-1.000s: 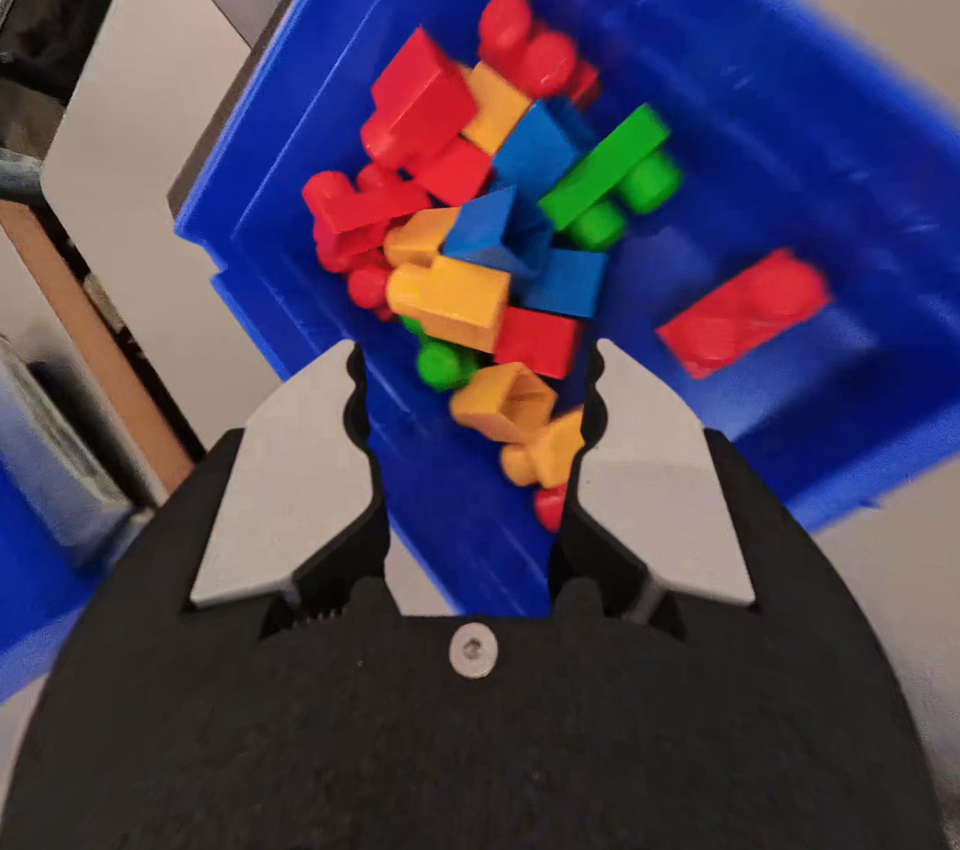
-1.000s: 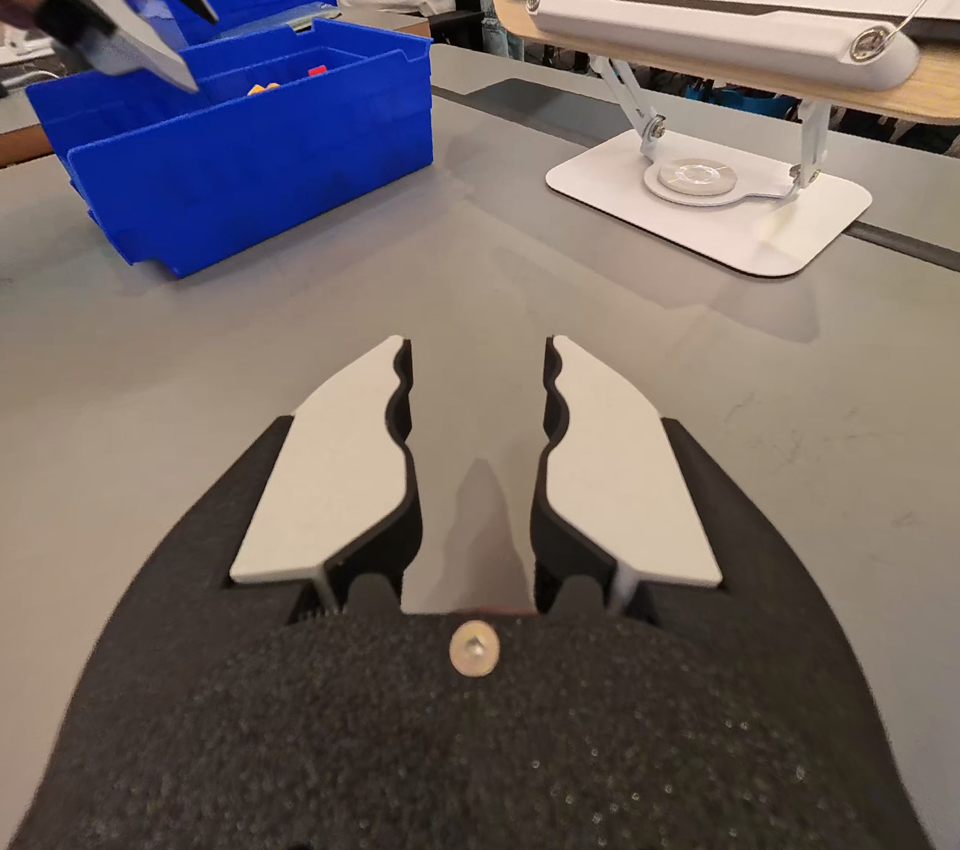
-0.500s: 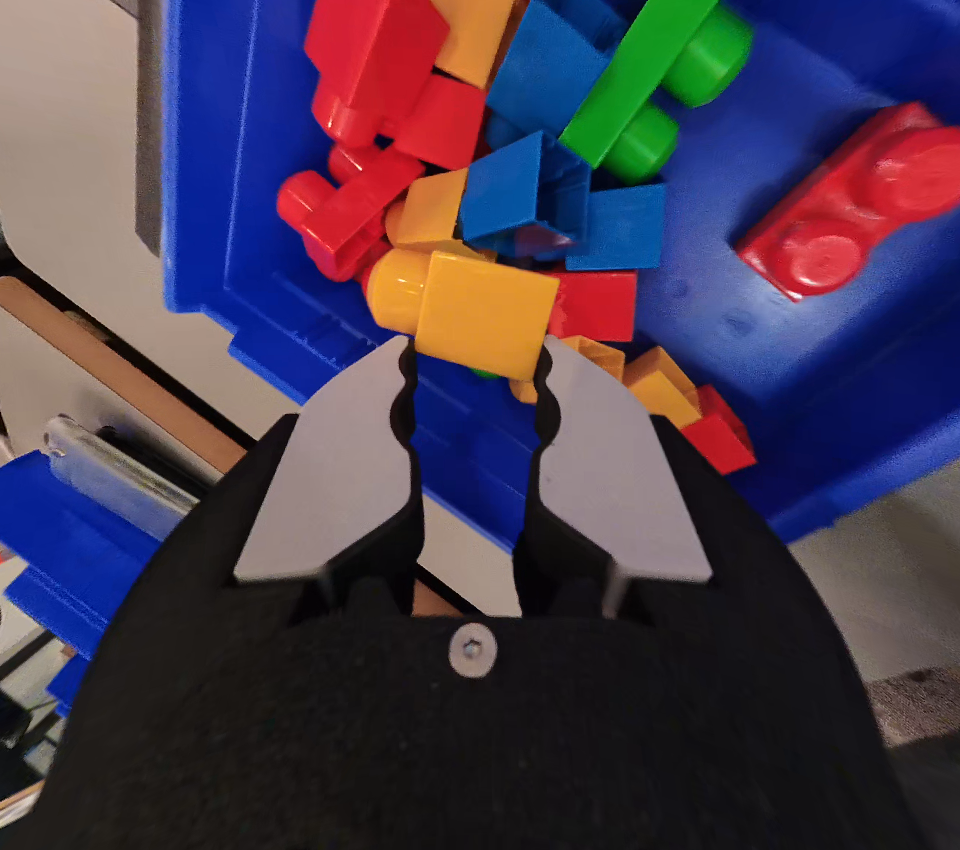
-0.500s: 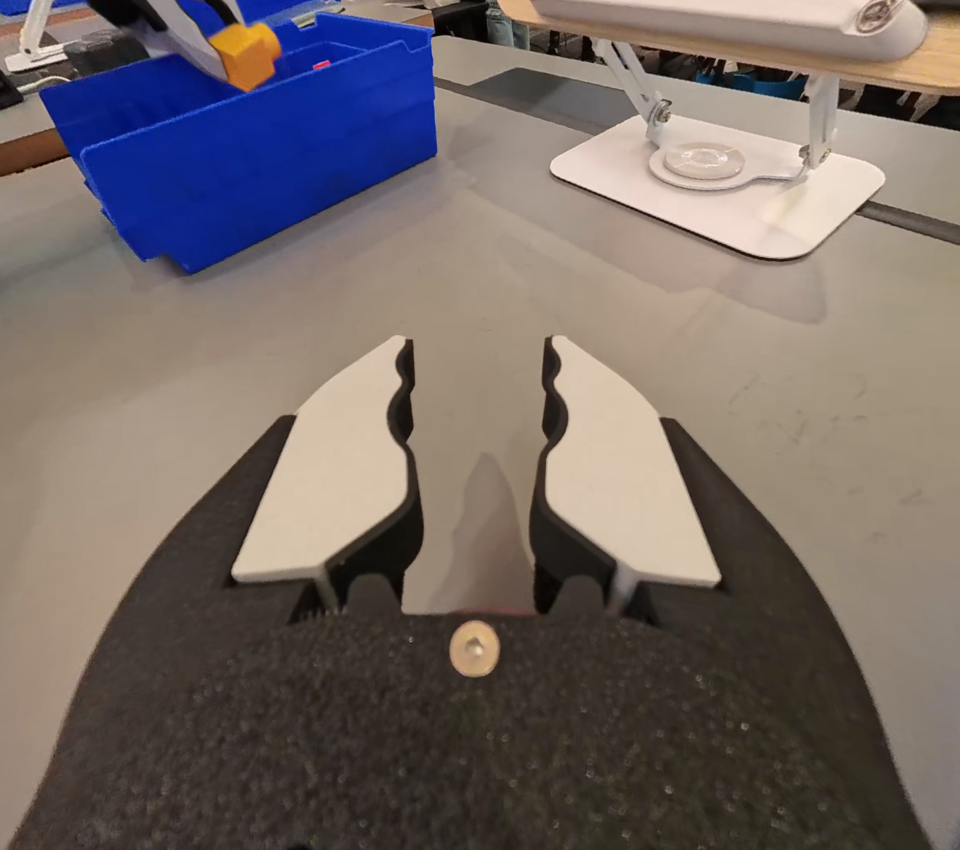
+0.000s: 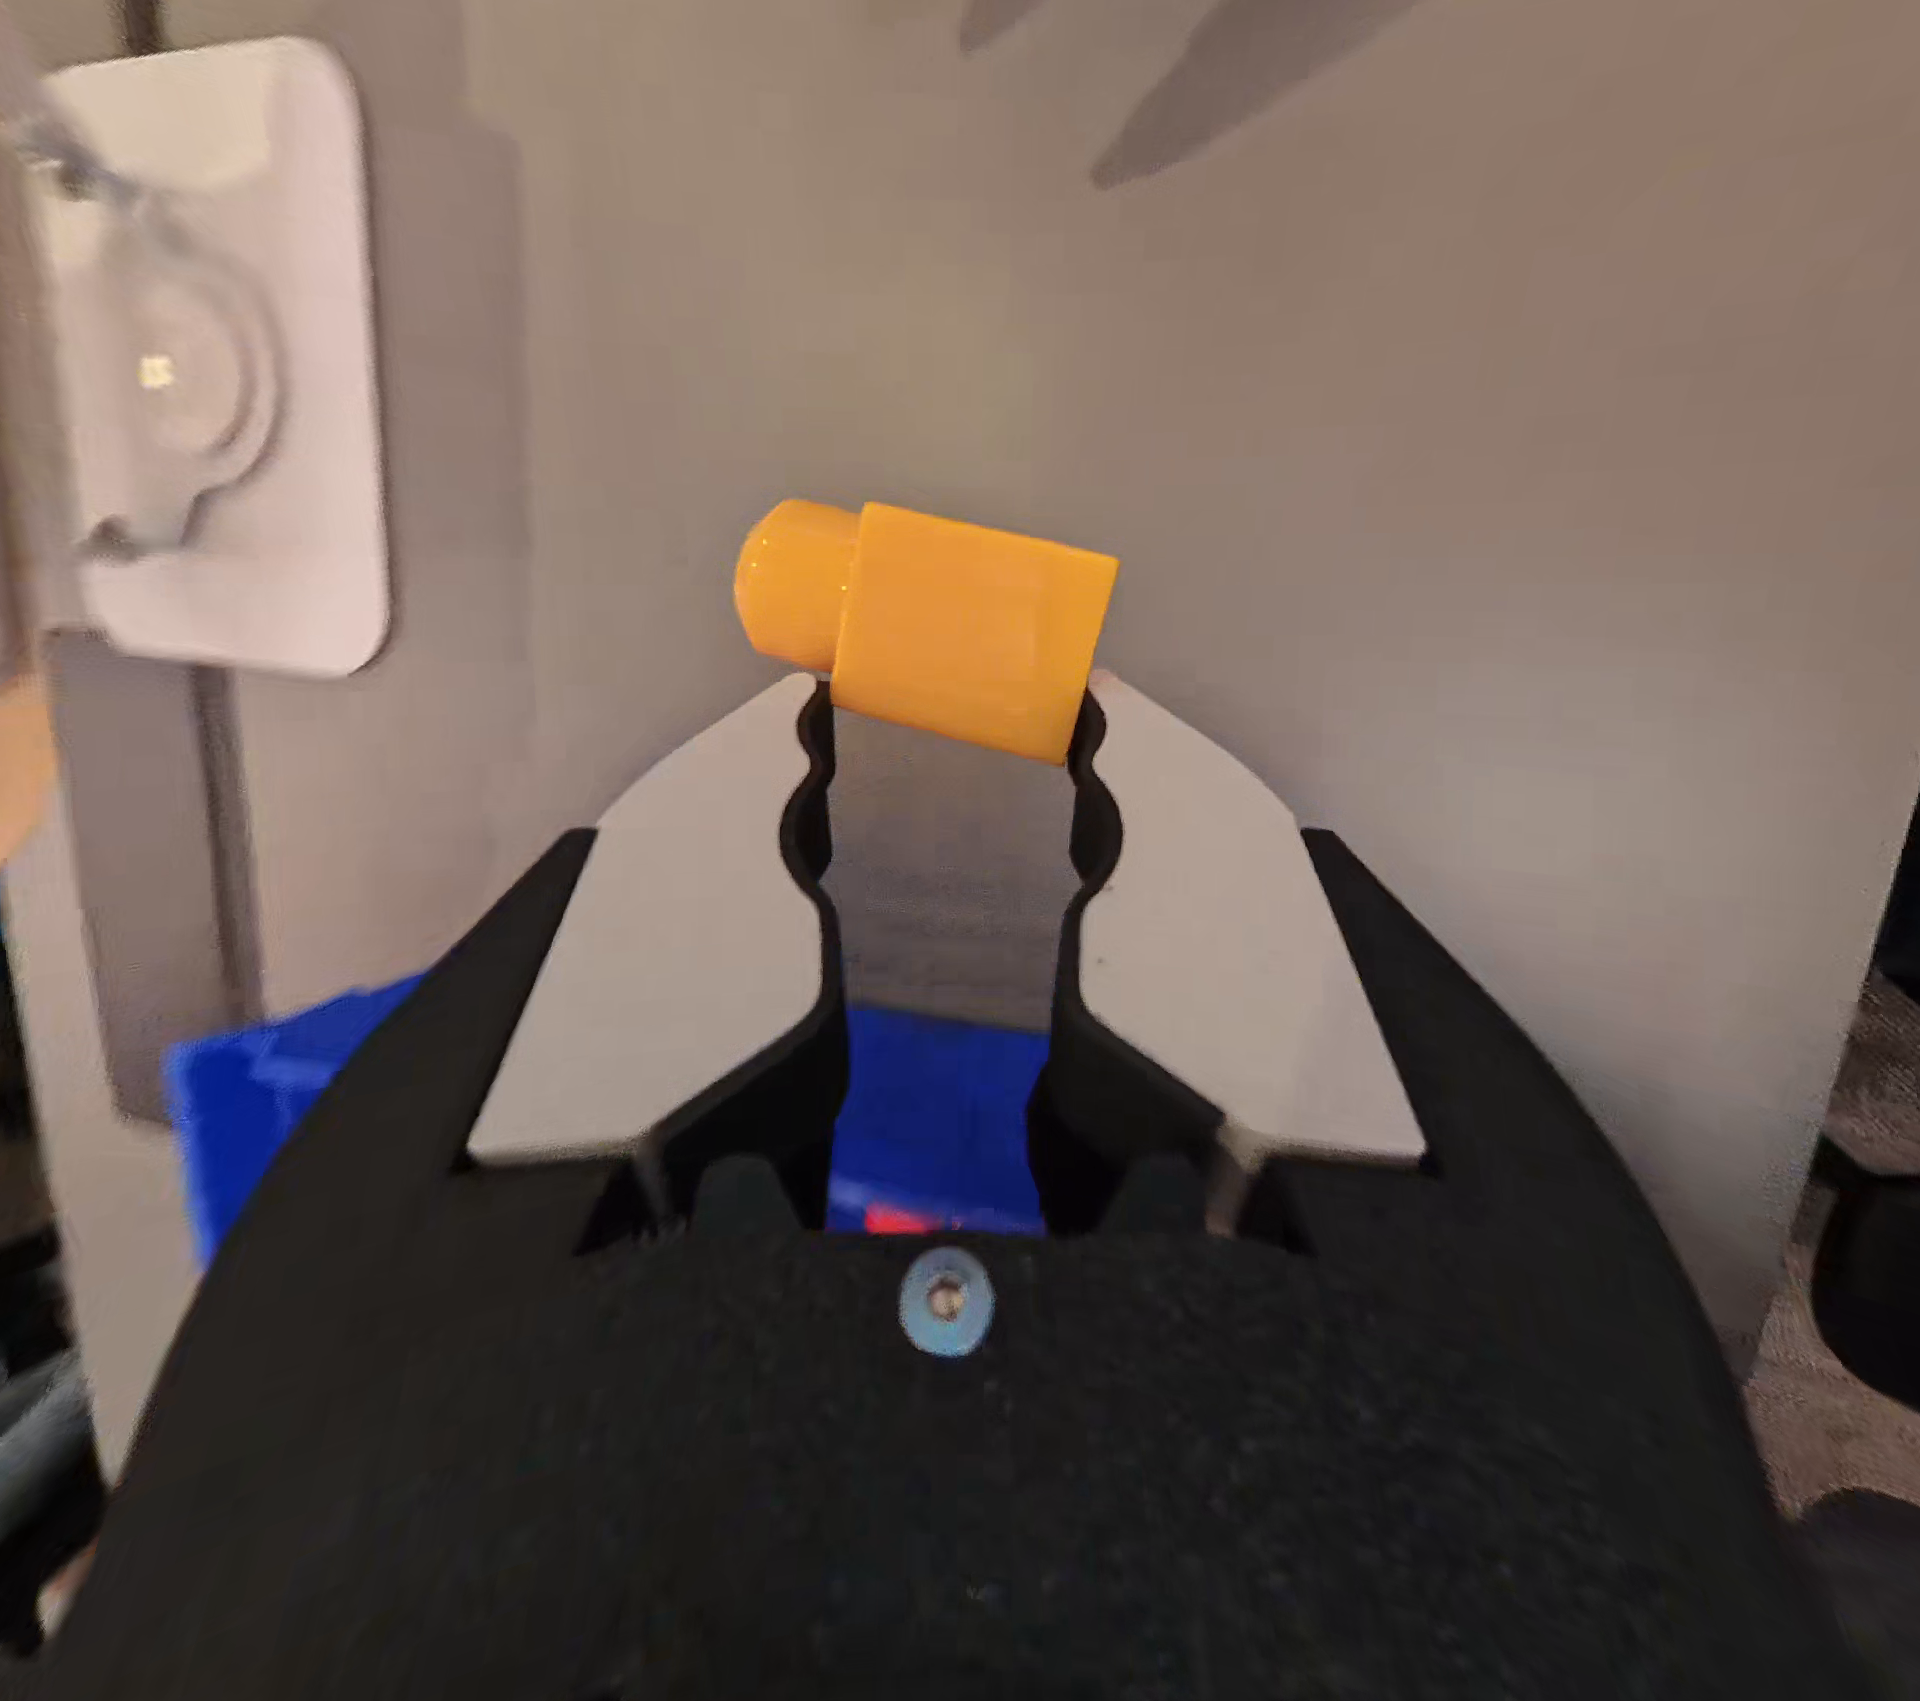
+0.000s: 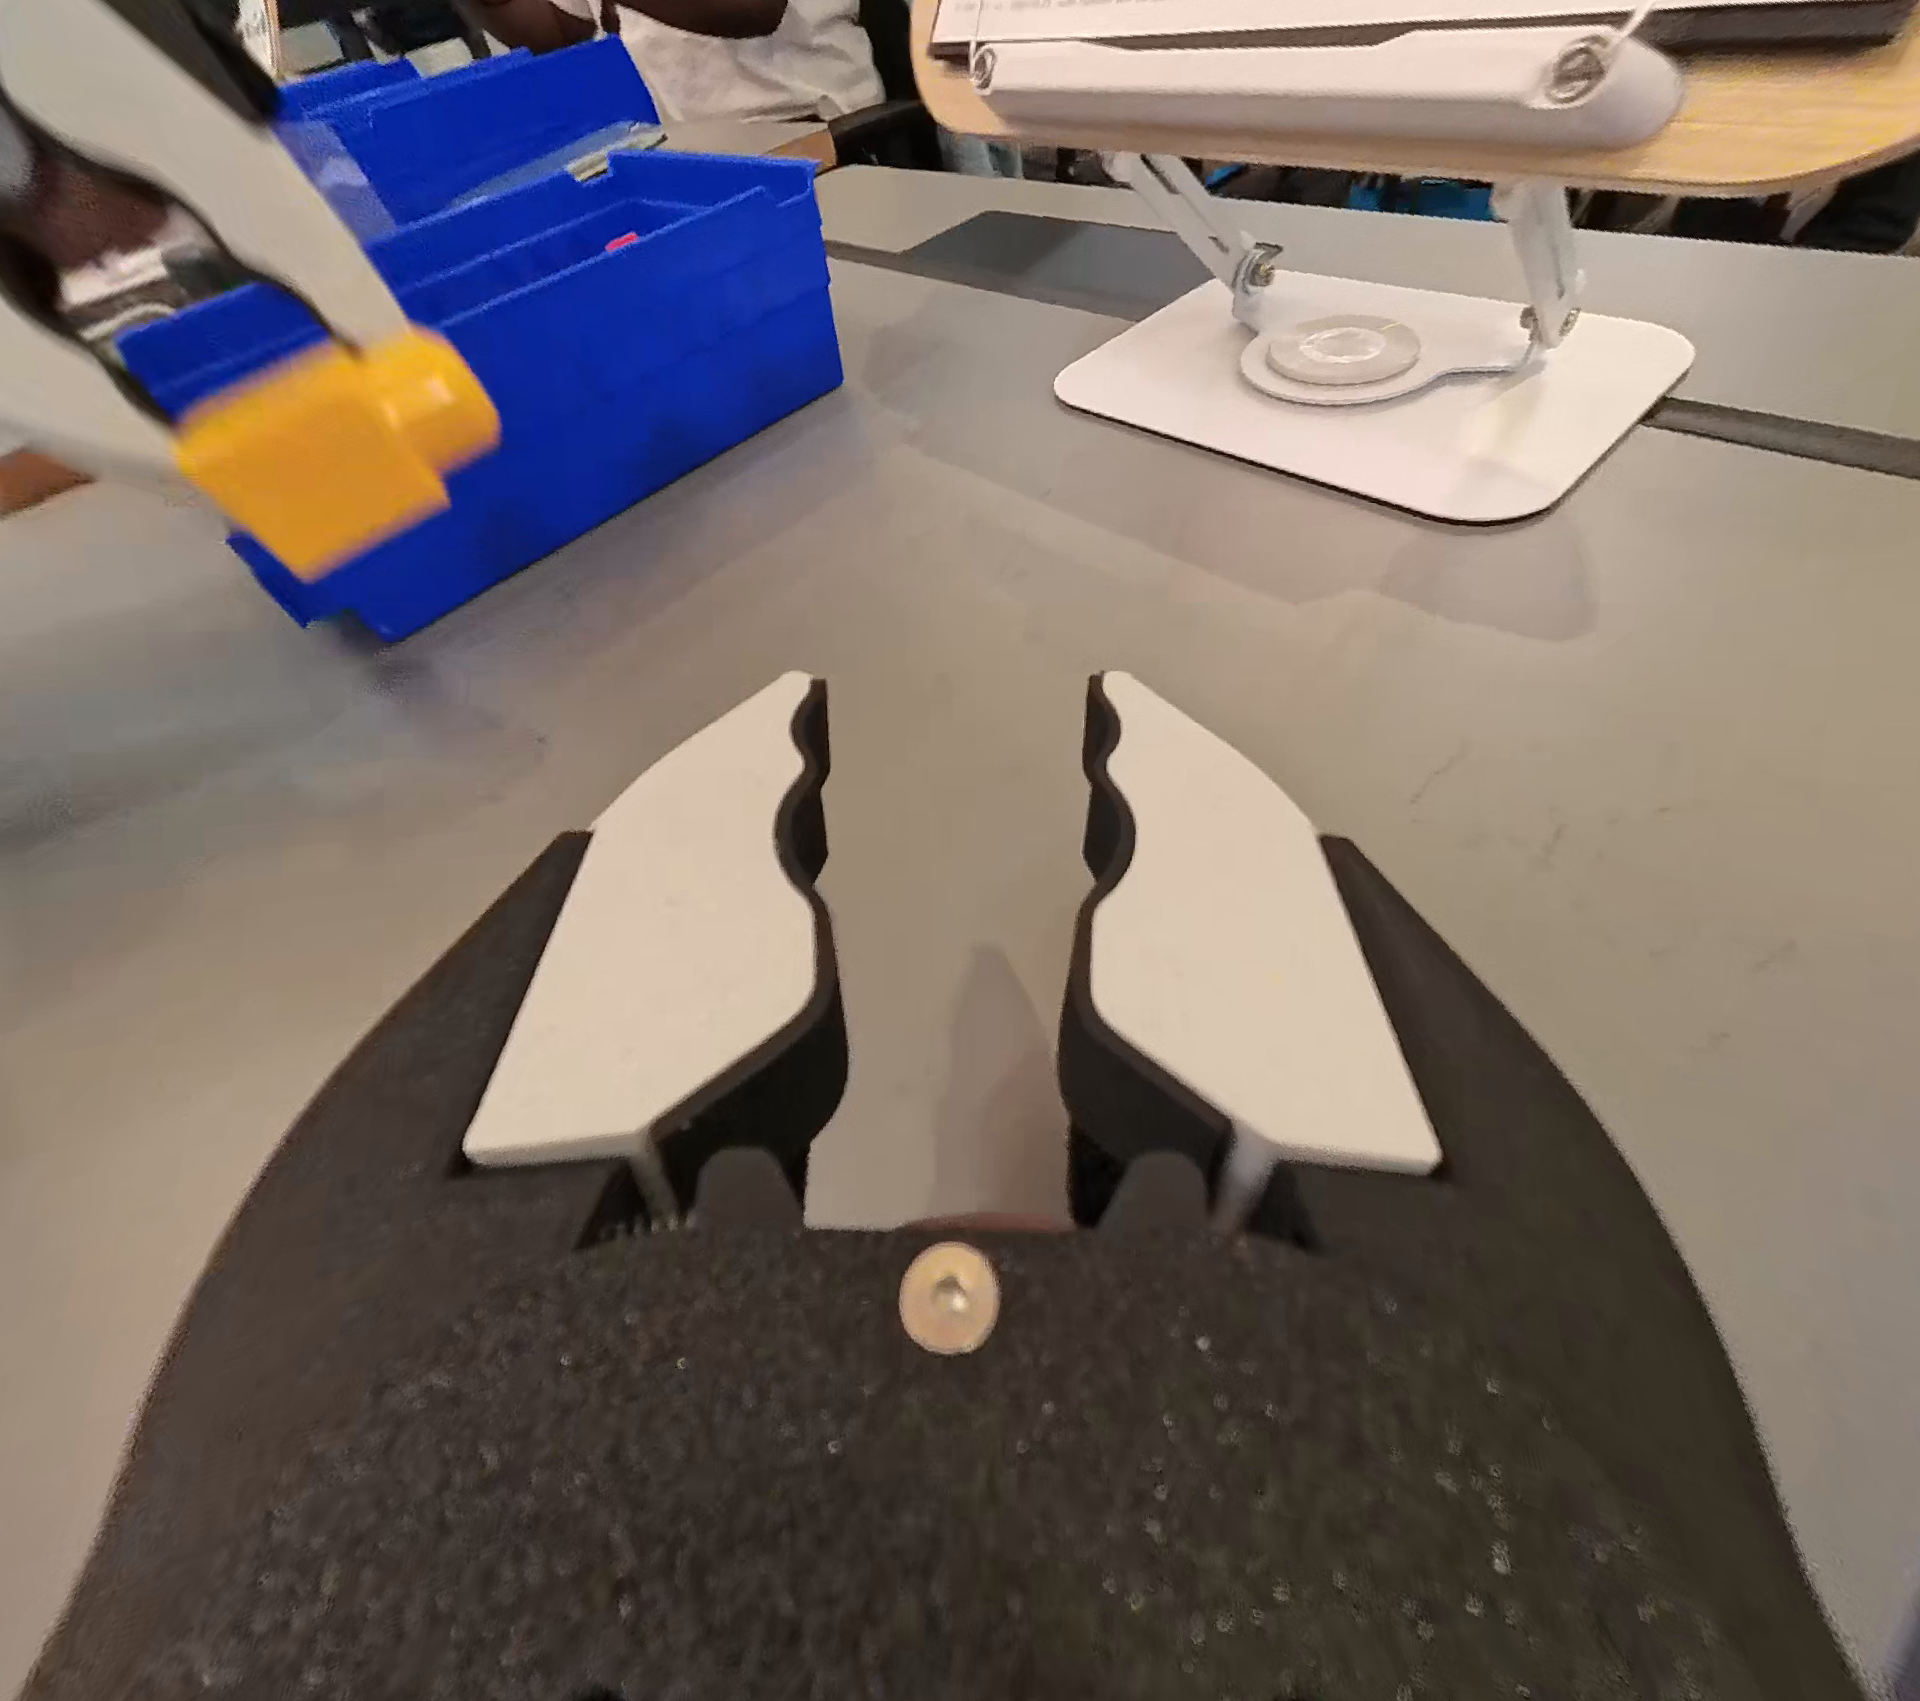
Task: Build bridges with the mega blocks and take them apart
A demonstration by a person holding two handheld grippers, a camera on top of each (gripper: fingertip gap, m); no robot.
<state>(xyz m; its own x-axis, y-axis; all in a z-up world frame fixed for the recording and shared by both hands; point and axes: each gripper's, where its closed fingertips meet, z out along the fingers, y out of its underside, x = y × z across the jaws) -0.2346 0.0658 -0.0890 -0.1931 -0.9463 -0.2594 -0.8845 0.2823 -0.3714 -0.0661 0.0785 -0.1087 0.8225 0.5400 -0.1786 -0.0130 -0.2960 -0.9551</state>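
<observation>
Left wrist view: my left tool pinches the orange block at its tips — above the grey table, blue bin behind. Right tool parted, holding nothing — low over table.

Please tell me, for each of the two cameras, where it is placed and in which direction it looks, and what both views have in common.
Left wrist view: sits on the left gripper, looks down along its fingers at the grey table; the tips hold the yellow block.
Right wrist view: sits on the right gripper, low over the table, looks across it at the blue bin and white stand; its jaws are open, empty.
Shared: block, bin, stand, table.
</observation>
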